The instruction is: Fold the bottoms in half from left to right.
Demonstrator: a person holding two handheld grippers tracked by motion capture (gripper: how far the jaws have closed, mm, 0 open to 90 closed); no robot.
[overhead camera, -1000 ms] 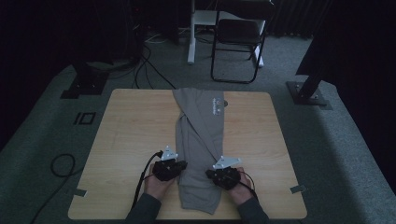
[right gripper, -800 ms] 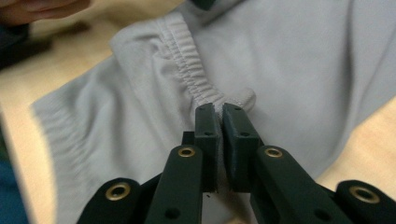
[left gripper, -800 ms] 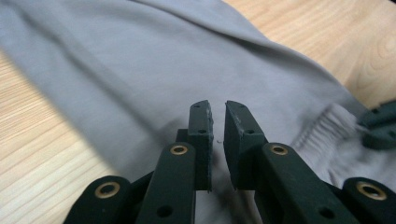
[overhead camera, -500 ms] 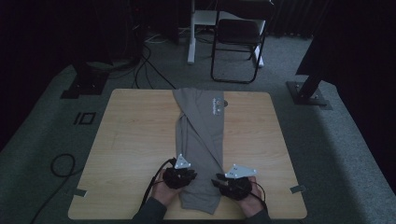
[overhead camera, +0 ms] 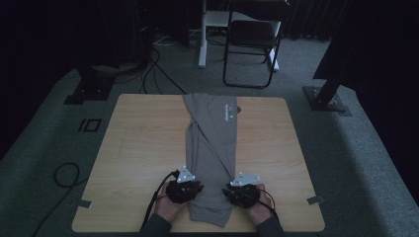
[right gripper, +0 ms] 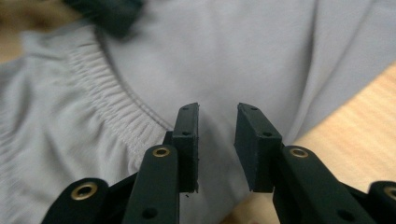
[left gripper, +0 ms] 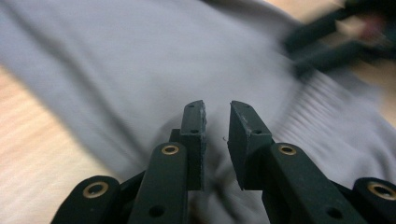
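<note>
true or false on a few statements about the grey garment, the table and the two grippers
1. The grey garment lies folded into a long strip on the wooden table. True.
2. The left gripper is clamped on cloth. False: its jaws stand apart with nothing between them.
3. The right gripper is over the garment's ribbed hem. True.
4. The garment hangs off the table's far left corner. False: it lies along the middle.
</note>
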